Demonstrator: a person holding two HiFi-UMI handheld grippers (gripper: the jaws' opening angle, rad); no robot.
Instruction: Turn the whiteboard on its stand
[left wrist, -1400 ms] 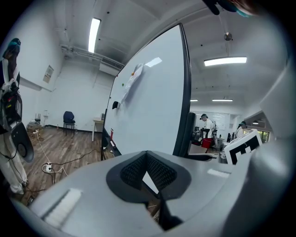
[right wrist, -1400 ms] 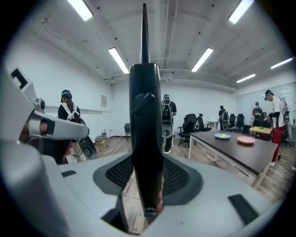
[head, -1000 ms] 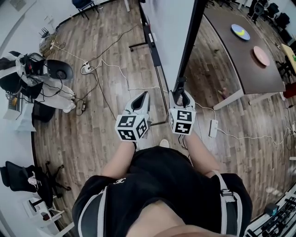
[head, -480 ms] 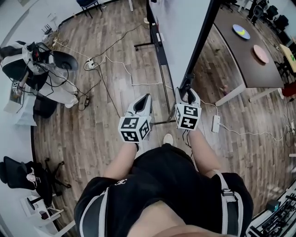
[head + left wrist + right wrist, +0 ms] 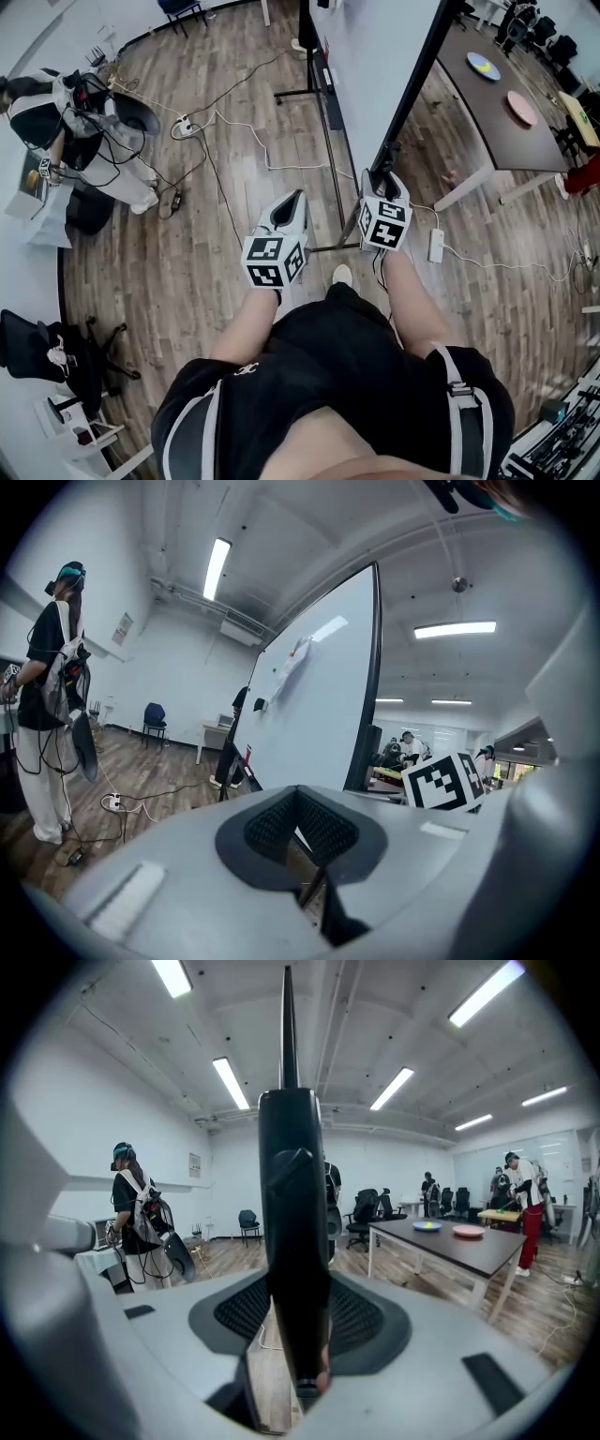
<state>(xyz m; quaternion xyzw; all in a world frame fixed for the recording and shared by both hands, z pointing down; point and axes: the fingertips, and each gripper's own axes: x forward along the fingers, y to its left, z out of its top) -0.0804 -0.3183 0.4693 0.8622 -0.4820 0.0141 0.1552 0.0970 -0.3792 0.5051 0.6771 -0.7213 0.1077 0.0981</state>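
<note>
The whiteboard [image 5: 375, 56] stands upright on its black stand [image 5: 323, 94] ahead of me, white face to the left and black frame edge [image 5: 412, 94] to the right. My right gripper [image 5: 384, 180] is shut on the bottom corner of that frame edge. In the right gripper view the black edge [image 5: 292, 1241] runs upright between the pads of the right gripper [image 5: 298, 1326]. My left gripper [image 5: 295, 199] hangs shut and empty to the left, apart from the board. The left gripper view shows the whiteboard [image 5: 309, 714] beyond the closed left gripper [image 5: 298, 827].
A brown table [image 5: 487, 103] with two plates [image 5: 484, 64] stands right of the board. A power strip [image 5: 435, 246] and white cables [image 5: 234, 131] lie on the wooden floor. A person [image 5: 56, 103] stands at far left; an office chair [image 5: 37, 356] is lower left.
My right gripper has moved right and away from me with the frame edge in it, and the board has swung that way. The left gripper has barely moved.
</note>
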